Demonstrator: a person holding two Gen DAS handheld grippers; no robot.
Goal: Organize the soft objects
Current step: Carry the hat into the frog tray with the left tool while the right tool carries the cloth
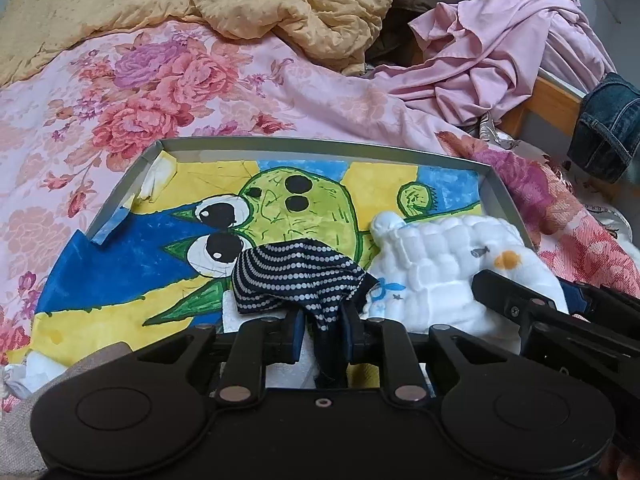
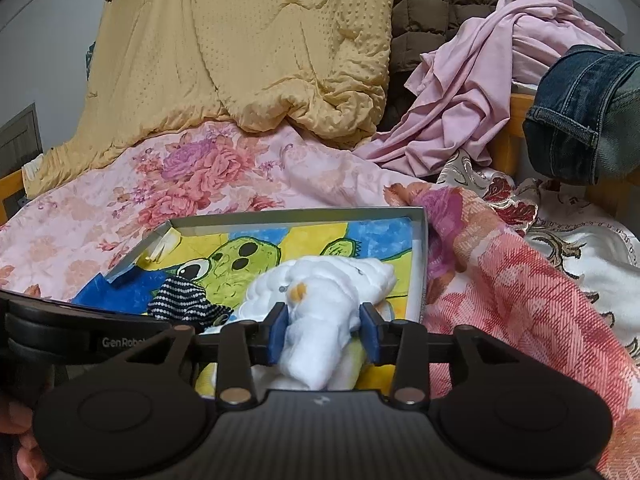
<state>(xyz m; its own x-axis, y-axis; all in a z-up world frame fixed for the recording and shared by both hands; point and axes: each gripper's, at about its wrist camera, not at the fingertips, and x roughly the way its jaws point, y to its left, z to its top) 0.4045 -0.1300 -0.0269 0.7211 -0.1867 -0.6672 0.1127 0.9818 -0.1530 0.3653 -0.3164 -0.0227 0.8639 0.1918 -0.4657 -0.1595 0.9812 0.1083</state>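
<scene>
Tray [image 1: 502, 192], a shallow grey one lined w/ a painted cartoon sheet, sat on the floral bedspread [image 1: 132, 92] and held both soft items near its near edge. Left gripper [image 1: 323, 334] was partly open: the navy dotted cloth [image 1: 296, 276] hung between the blue pads, brushing the right one w/ a gap at the left one, so prob. slack rather than pinched; most of the cloth lay bunched on the tray just beyond the tips. Right gripper [image 2: 325, 330] stood wider, w/ the white quilted cloth [image 2: 320, 300] bulging between its pads; it touched the left pad and was at or near the right one, and whether it was squeezed I couldn't tell for sure. That white bundle ran from the right gripper toward the tray's far right corner, long axis roughly along the fingers, and it lay right of the dotted cloth, just beside or touching it. Each item lay straight ahead of its own claw, so neither hand needed to cross; pulling straight back along the fingers looked like the clean exit, judged from the slack. Beyond the tray lay a yellow quilt [image 2: 248, 52], pink garments [image 2: 480, 92] far right, and jeans [image 2: 584, 112] on the right edge.
</scene>
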